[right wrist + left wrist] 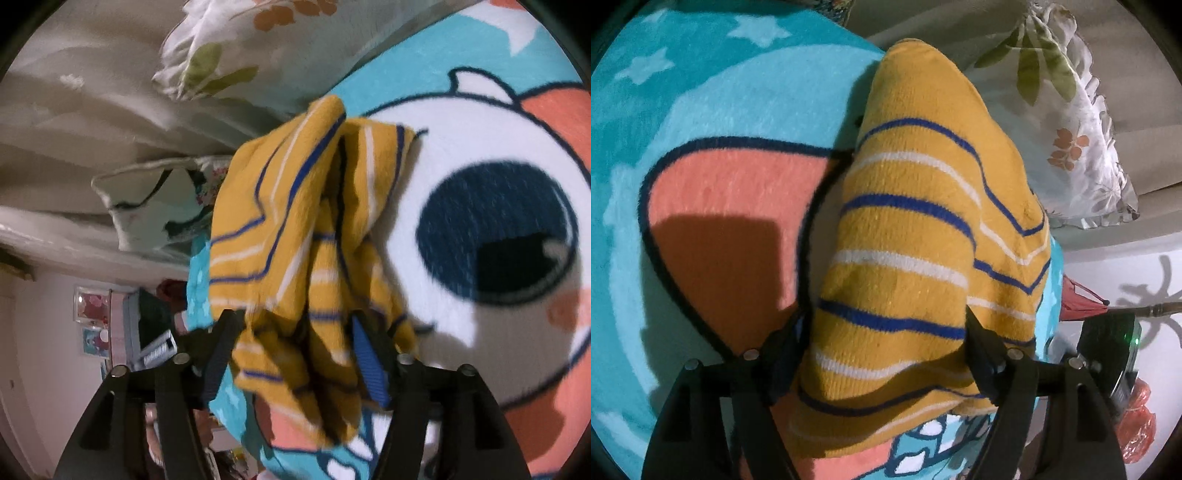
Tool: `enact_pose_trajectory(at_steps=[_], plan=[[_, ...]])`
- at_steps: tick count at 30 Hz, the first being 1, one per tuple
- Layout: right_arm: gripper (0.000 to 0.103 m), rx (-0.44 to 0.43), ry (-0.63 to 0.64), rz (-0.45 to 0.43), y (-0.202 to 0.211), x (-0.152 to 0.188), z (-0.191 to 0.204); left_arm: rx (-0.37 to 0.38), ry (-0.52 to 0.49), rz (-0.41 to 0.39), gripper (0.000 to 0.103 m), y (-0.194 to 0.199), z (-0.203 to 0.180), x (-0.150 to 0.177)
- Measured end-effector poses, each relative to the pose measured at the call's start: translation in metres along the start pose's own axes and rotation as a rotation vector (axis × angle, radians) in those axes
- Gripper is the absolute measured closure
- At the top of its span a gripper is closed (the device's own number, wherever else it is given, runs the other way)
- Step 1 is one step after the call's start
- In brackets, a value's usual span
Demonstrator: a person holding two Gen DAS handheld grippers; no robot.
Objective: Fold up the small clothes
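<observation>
A small mustard-yellow knit garment (916, 206) with blue and white stripes fills the middle of the left wrist view. It lies over a teal cartoon blanket (713, 92). My left gripper (882, 339) has its jaws wide apart, with a broad fold of the garment between them. In the right wrist view the same garment (295, 229) hangs bunched and folded lengthwise above the blanket (461, 155). My right gripper (295, 332) has cloth bunched between its spread fingers. The frames do not show whether either gripper pinches the cloth.
A white floral pillow (1067, 122) lies beyond the garment, also seen in the right wrist view (258, 48). Beige bedding (85, 122) and a second pillow (155, 206) lie at the left. A red object (1078, 295) sits past the blanket's edge.
</observation>
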State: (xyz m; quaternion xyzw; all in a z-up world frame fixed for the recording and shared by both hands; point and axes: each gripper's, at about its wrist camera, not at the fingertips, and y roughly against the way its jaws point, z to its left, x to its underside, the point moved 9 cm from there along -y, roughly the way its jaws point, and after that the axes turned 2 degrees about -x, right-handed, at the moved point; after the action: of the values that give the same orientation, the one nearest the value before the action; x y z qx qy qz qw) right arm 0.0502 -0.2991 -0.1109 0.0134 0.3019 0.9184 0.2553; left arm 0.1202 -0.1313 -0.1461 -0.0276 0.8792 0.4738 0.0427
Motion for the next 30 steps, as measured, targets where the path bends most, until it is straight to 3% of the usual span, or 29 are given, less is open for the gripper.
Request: enact_pose_trajectory(at_steps=[3,4,5,6,7,11,13,18,22,25,30], plan=[[0.034,0.079,0.069,0.016,-0.006,0.012,0.003,-0.002,-0.018,-0.002,0.026,0.002,-0.002,0.004],[0.042,0.100,0.073,0.030,-0.010,0.015,0.002,-0.012,-0.032,-0.003,0.026,0.002,-0.004,0.006],[0.071,0.109,0.069,0.034,-0.014,0.015,0.002,-0.031,-0.049,-0.006,0.026,0.002,-0.005,0.008],[0.082,0.119,0.061,0.030,-0.015,0.013,0.001,-0.050,-0.067,-0.013,0.026,0.003,-0.007,0.012],[0.085,0.128,0.042,0.011,-0.012,0.010,-0.004,-0.055,-0.079,-0.020,0.029,0.006,-0.013,0.013],[0.086,0.183,-0.007,-0.019,0.005,0.004,-0.029,-0.060,-0.125,-0.044,0.047,0.015,-0.022,0.020],[0.086,0.194,-0.025,-0.015,0.009,0.006,-0.037,-0.072,-0.131,-0.045,0.049,0.017,-0.021,0.025],[0.086,0.206,0.005,-0.005,0.017,0.007,-0.033,-0.083,-0.094,-0.051,0.050,0.024,-0.012,0.030],[0.084,0.259,0.104,-0.097,0.037,-0.015,-0.008,-0.086,-0.112,-0.078,0.050,0.038,-0.020,0.023],[0.068,0.265,0.133,-0.131,0.040,-0.038,0.007,-0.073,-0.138,-0.124,0.050,0.051,-0.033,0.004],[0.068,0.257,0.183,-0.167,0.016,-0.078,0.033,-0.173,-0.172,-0.162,0.049,0.051,-0.034,-0.037]])
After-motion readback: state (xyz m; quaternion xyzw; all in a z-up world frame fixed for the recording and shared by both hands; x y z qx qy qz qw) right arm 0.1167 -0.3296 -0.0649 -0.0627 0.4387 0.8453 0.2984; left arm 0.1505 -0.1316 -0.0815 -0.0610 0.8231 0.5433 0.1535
